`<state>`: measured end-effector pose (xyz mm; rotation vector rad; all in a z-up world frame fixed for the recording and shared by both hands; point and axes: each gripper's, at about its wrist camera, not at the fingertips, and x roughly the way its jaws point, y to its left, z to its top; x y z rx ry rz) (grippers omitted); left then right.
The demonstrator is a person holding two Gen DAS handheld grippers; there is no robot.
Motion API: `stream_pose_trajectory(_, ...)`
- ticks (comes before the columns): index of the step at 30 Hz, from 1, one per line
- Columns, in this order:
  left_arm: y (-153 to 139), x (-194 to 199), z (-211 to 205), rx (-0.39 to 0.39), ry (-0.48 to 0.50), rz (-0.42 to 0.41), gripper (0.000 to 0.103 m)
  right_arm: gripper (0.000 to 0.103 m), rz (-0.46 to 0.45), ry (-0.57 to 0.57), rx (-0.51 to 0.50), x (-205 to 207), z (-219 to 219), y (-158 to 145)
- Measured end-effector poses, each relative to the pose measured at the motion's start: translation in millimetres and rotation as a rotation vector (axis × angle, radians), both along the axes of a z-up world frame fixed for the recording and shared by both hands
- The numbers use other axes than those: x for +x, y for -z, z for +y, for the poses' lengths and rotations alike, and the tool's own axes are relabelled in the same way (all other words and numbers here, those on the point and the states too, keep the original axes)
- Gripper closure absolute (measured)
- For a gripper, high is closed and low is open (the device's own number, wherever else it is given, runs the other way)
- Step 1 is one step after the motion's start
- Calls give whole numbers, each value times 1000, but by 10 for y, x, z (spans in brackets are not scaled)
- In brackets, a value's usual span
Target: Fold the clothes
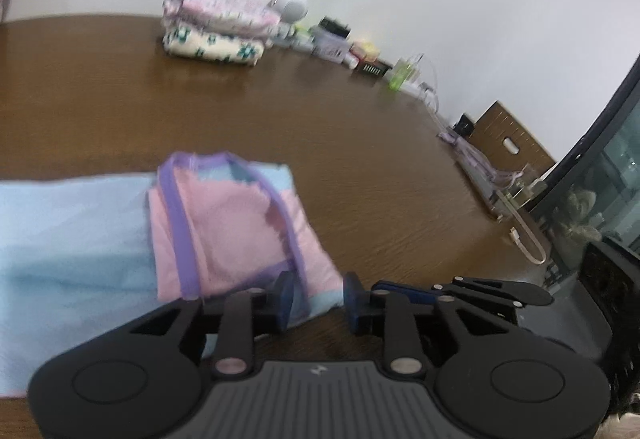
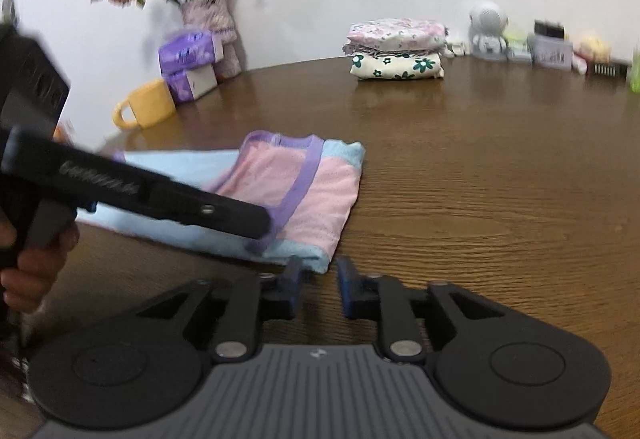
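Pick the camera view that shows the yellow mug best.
The right wrist view. The yellow ceramic mug appears there whole, handle toward the camera, standing on the brown wooden table beside the purple tissue packs. The left wrist view does not show the mug at all; it looks toward the table's other side.

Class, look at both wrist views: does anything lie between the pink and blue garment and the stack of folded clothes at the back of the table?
Nothing visible does. Between the pink and blue garment and the stack of folded clothes there is only bare brown table. The yellow mug stands off to one side.
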<state>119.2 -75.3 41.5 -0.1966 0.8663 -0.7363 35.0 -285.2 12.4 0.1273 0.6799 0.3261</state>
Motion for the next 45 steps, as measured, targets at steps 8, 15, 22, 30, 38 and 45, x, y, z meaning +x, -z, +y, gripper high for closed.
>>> stream_pose_trajectory(8, -57, 546, -114, -14, -61, 64, 76, 77, -49, 31, 41, 449, -197, -299)
stream_pose_trajectory(15, 98, 910, -169, 3, -138, 119, 76, 77, 62, 35, 96, 1110, -215, -153)
stream_pose_trajectory(22, 226, 1065, -158, -28, -166, 155, 83, 77, 148, 45, 204, 1426, -273, 11)
stream_pose_trajectory(30, 297, 1005, -189, -3, -140, 83, 102, 92, 181, 45, 242, 1526, -287, 140)
stream_pose_trajectory(38, 352, 986, -168, 17, -147, 57, 102, 97, 155, 62, 228, 1529, -292, 181)
stream_pose_trajectory(45, 358, 966, -119, -5, -161, 73, 97, 95, 127, 56, 232, 1504, -304, 195)
